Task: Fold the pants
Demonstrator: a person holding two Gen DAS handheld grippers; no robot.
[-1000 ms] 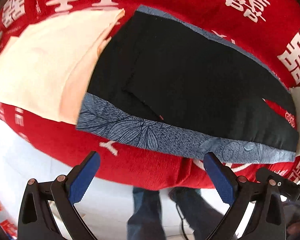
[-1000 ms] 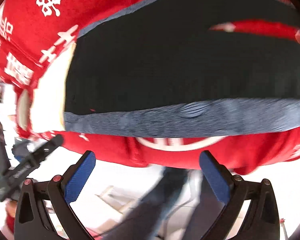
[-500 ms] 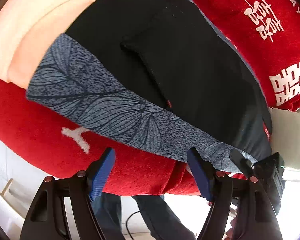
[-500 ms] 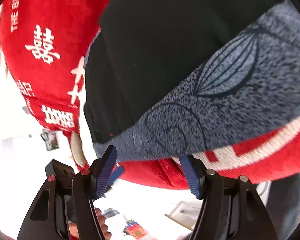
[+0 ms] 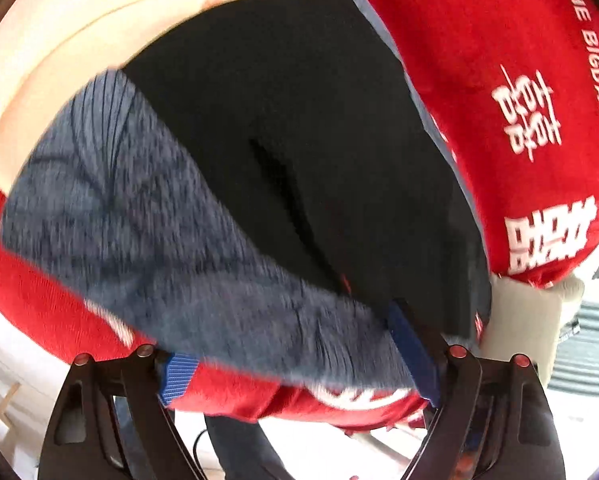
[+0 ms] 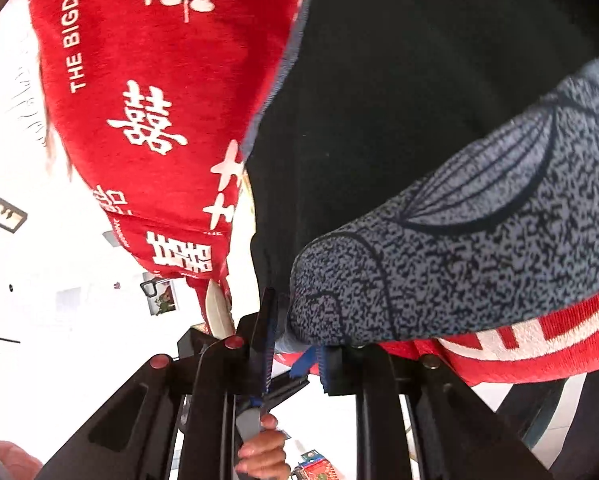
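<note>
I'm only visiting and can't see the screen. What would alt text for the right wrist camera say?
The right claw is closing on the corner of the grey leaf-patterned waistband of black pants, with the fabric between its blue pads. The pants lie on a red cloth printed with white characters. Below, a hand grips a second black tool.

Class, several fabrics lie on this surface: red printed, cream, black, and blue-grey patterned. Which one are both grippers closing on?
The blue-grey leaf-patterned band edging the black pants. It alone runs between the fingers of the left gripper and right gripper, whose jaws are closing.
</note>
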